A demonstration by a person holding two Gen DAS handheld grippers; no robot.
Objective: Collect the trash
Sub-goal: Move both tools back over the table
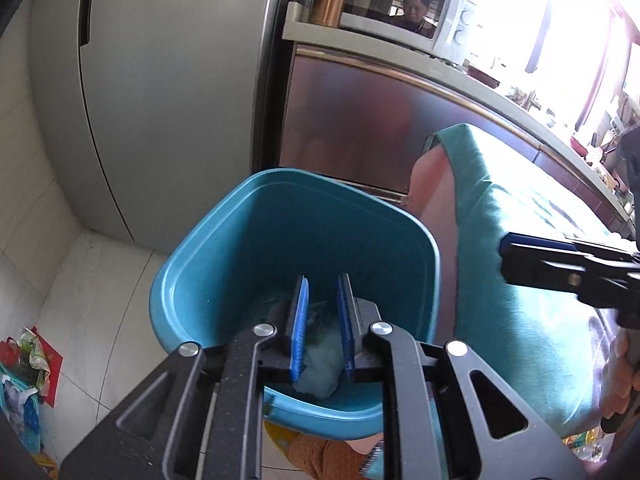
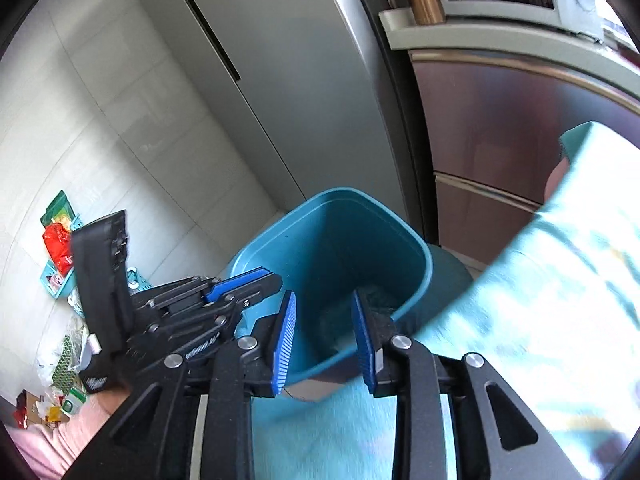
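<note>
Both tools tilt down over the blue bin (image 1: pixel 256 240). The left tool (image 1: pixel 323 300) has its pads slightly apart, a pale crumpled wad (image 1: pixel 320 364) between them — contact unclear. The right tool (image 2: pixel 324 320) stands apart, empty, bin floor dim beyond it. Floor litter (image 2: pixel 60 240) lies far left.

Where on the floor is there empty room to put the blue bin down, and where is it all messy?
Bare tiles lie between the fridge and the blue bin. It gets crowded at the far left, where wrappers and small baskets litter the floor. On the other side, the teal cloth crowds the bin.
</note>
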